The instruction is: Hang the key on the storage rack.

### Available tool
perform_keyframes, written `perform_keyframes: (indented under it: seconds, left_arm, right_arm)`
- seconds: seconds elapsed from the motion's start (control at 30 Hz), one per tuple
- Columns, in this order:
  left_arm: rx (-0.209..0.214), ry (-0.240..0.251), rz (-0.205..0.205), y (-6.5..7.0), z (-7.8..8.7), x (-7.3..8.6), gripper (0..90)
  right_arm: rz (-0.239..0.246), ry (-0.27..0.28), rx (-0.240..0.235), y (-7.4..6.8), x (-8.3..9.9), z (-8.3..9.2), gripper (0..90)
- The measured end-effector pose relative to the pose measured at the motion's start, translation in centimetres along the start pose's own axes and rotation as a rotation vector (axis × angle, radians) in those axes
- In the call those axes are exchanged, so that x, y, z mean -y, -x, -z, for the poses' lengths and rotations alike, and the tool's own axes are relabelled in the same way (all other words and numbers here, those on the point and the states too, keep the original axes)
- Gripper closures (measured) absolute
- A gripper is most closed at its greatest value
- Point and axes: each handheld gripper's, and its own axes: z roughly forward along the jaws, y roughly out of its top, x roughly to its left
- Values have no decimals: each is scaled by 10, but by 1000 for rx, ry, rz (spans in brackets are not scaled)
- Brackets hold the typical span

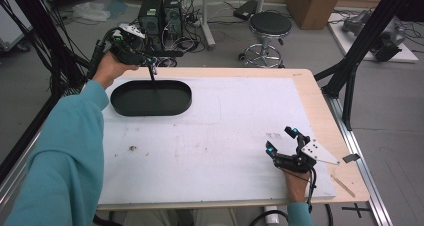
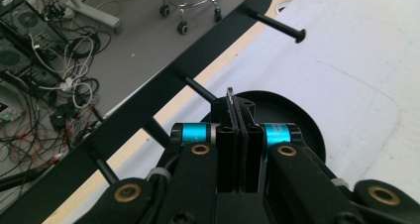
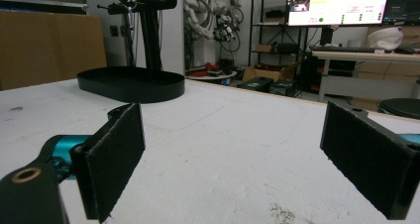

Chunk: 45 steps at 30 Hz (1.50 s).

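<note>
A black stand has an oval tray base (image 1: 131,102) at the table's back left, a thin upright post (image 1: 152,76) and a crossbar (image 1: 167,52) with pegs. My left gripper (image 1: 145,60) hangs over the base at the top of the post. In the left gripper view the left gripper (image 2: 237,116) is shut on a thin black strip of the stand, with the peg bar (image 2: 163,100) running diagonally behind and the base (image 2: 297,122) below. My right gripper (image 1: 280,139) rests on the white mat at the front right, open and empty. In the right gripper view the right gripper (image 3: 242,149) faces the stand (image 3: 131,85).
The white mat (image 1: 210,136) covers the wooden table (image 1: 320,111). A small speck (image 1: 132,148) lies front left. Black frame struts (image 1: 350,71) stand by the right edge. A stool (image 1: 269,28), computer cases (image 1: 160,13) and cables sit on the floor behind.
</note>
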Motion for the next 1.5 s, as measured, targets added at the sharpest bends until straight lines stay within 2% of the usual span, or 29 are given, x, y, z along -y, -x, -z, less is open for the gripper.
perform_keyframes:
  seconds: [0.4,0.63,0.73,0.77,0.87,0.97,1.0,1.07,1.1,1.17,1.2,1.3,1.33,1.43,1.5]
  left_arm:
    - [-28,11,3,-1,-2,0,883]
    - [-69,23,10,-1,-6,-2,880]
    - [-118,35,28,-1,-6,-2,853]
    - [-131,45,32,-1,-6,-1,802]
    - [-153,97,46,-3,-3,1,597]
    - [-144,187,71,-2,4,6,378]
    - [-139,211,68,0,7,8,297]
    - [-175,257,41,4,14,14,86]
    - [-177,283,49,5,18,18,19]
    - [-160,334,39,4,30,29,17]
    - [-167,350,35,4,36,34,17]
    - [-169,390,65,5,54,53,17]
    - [-166,420,75,7,59,59,17]
    - [-147,487,76,12,76,82,17]
    - [-132,509,81,16,83,99,17]
  right_arm:
    - [-1,2,-1,0,0,0,95]
    - [-4,0,-1,0,0,0,95]
    - [-6,0,-2,0,0,0,94]
    - [-5,0,-3,0,0,0,95]
    - [-5,-2,-4,0,0,0,95]
    - [-4,-1,-3,0,0,0,94]
    - [-5,-1,-2,0,0,0,95]
    - [-9,-4,-3,0,0,0,95]
    - [-4,-3,-5,0,0,0,95]
    - [2,0,-4,0,0,0,95]
    - [2,-1,-4,0,0,0,95]
    - [-8,-4,-2,0,0,0,95]
    - [-7,-5,-2,0,0,0,95]
    - [-3,-3,-2,0,0,0,95]
    - [2,-6,-2,-1,0,-1,95]
